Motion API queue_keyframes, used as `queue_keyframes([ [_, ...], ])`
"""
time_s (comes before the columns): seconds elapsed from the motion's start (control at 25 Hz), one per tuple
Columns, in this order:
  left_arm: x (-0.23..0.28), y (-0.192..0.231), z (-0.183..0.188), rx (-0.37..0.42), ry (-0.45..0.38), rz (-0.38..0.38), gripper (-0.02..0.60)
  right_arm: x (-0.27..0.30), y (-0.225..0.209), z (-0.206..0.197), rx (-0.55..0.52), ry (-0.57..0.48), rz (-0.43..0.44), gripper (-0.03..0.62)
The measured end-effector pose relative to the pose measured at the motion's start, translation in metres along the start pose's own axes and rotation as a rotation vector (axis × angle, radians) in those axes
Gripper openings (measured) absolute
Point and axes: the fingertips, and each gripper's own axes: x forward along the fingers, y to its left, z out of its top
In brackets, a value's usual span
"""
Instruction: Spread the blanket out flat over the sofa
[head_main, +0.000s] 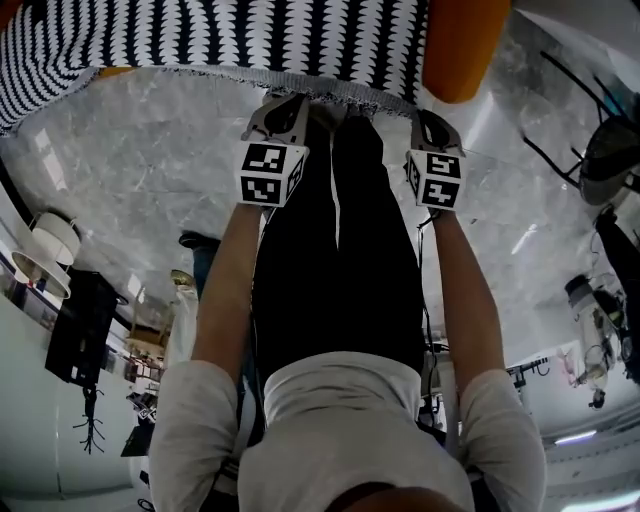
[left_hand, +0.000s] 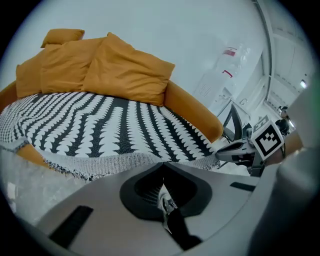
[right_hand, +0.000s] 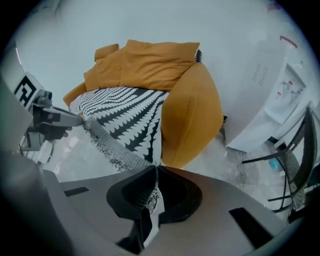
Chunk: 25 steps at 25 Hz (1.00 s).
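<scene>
A black-and-white patterned blanket lies over the seat of an orange sofa, and its fringed front edge hangs at the sofa's front. My left gripper is shut on that edge; in the left gripper view the blanket runs right up to the closed left gripper. Further right, beside the sofa's arm, my right gripper is shut on the same edge. In the right gripper view a strip of blanket leads into the right gripper. Orange cushions lean at the back.
Grey marble floor lies under me, in front of the sofa. A black-framed chair and a white appliance stand to the right of the sofa's arm. My legs and arms fill the middle of the head view.
</scene>
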Motion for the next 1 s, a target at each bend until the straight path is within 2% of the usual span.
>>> queue_keyframes([
  [0.24,0.001,-0.005,0.0,-0.021,0.015,0.011,0.012,0.01,-0.011,-0.005,0.027,0.047,-0.005,0.051],
  [0.4,0.016,-0.012,-0.014,-0.061,0.041,0.032,0.012,0.009,-0.025,-0.011,0.001,0.073,-0.034,0.054],
  [0.44,0.018,-0.011,-0.016,-0.075,0.04,0.045,0.012,0.009,-0.025,-0.012,-0.008,0.079,-0.028,0.079],
  [0.48,0.019,-0.01,-0.017,-0.089,0.036,0.058,0.014,0.009,-0.024,-0.014,-0.015,0.087,-0.017,0.153],
  [0.52,0.019,-0.012,-0.017,-0.103,0.034,0.067,0.014,0.007,-0.025,-0.018,-0.02,0.096,-0.004,0.183],
  [0.68,-0.002,-0.039,-0.044,-0.124,0.029,0.066,0.02,-0.026,-0.012,-0.057,-0.02,0.094,0.028,0.193],
  [0.76,0.003,-0.029,-0.044,-0.072,-0.085,0.065,0.025,-0.017,0.0,-0.047,-0.038,-0.043,0.02,0.182],
  [0.84,0.007,-0.004,-0.038,-0.012,-0.228,0.088,0.023,0.0,0.02,-0.022,-0.078,-0.21,0.006,0.092],
  [0.88,-0.004,0.002,-0.047,-0.003,-0.265,0.104,0.023,-0.003,0.038,-0.023,-0.097,-0.253,0.013,0.058],
  [1.0,-0.043,0.009,-0.068,-0.026,-0.332,0.148,0.021,-0.022,0.089,-0.023,-0.161,-0.314,0.073,0.046],
])
